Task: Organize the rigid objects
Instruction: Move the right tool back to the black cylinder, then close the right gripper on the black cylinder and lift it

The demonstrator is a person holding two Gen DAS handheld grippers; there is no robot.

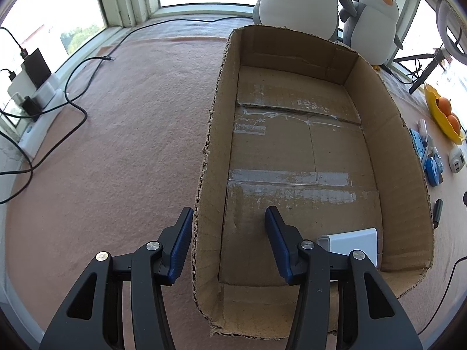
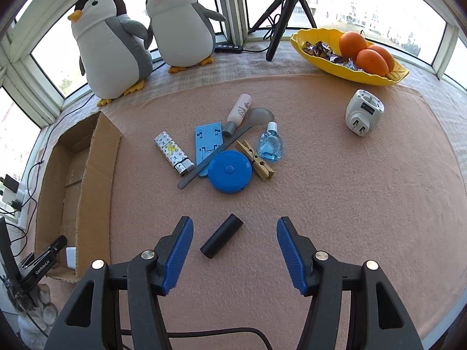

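Observation:
My left gripper (image 1: pixel 229 224) is open and empty, its fingers straddling the near left wall of the cardboard box (image 1: pixel 213 134). A white boxy item (image 1: pixel 354 243) lies in the box's near right corner. My right gripper (image 2: pixel 235 234) is open over a black cylinder (image 2: pixel 221 235) that lies on the pink mat between the fingers, not touching them. Beyond it lie a blue tape measure (image 2: pixel 230 172), a clothespin (image 2: pixel 254 160), a lighter (image 2: pixel 174 153), a blue plastic stand (image 2: pixel 207 141), a grey spoon (image 2: pixel 259 116), a small bottle (image 2: pixel 239 110) and a blue glass bottle (image 2: pixel 270 144). A white plug adapter (image 2: pixel 363 112) sits far right.
Two plush penguins (image 2: pixel 181 23) stand at the back by the windows. A yellow bowl (image 2: pixel 321 58) holds oranges and sweets. A black tripod (image 2: pixel 280 20) stands behind. Cables (image 1: pixel 73 99) and chargers lie at the mat's left edge. The box also shows in the right wrist view (image 2: pixel 96 175).

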